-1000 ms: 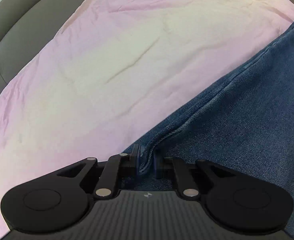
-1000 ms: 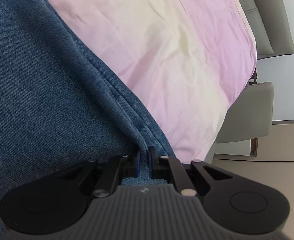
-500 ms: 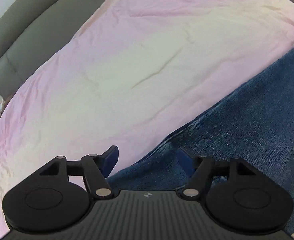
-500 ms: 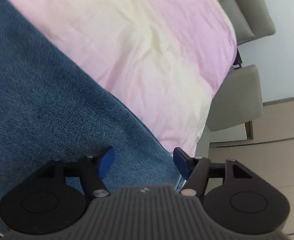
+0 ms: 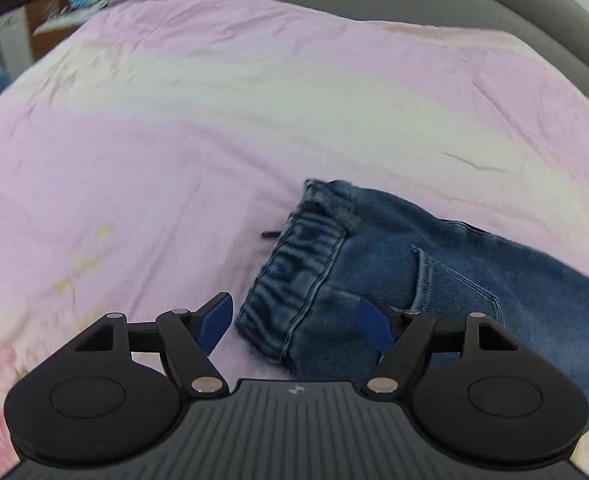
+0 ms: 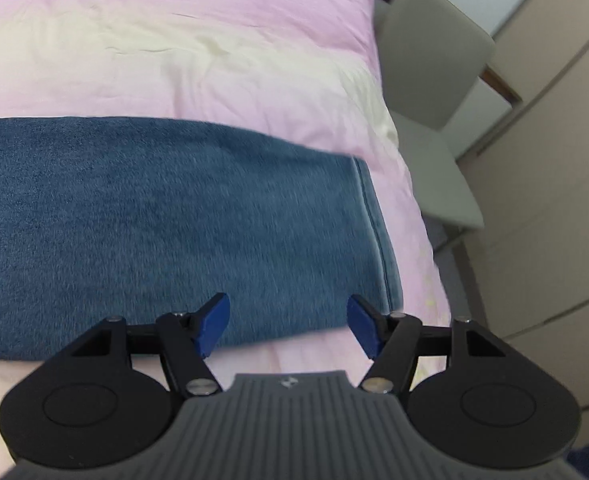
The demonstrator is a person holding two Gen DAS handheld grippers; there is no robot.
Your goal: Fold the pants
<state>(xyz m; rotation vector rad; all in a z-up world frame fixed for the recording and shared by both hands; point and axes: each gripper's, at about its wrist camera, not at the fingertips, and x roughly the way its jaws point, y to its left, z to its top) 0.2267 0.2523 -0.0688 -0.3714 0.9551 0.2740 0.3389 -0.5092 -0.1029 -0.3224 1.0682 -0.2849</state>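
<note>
The jeans (image 5: 394, 264) lie flat on a pink and cream bedsheet (image 5: 214, 128), waistband towards the left gripper (image 5: 294, 322), hem near the right gripper (image 6: 288, 324). Both grippers hover above with fingers spread, holding nothing. Grey chair (image 6: 430, 80) beside the bed, grey headboard (image 5: 534, 12) behind.
</note>
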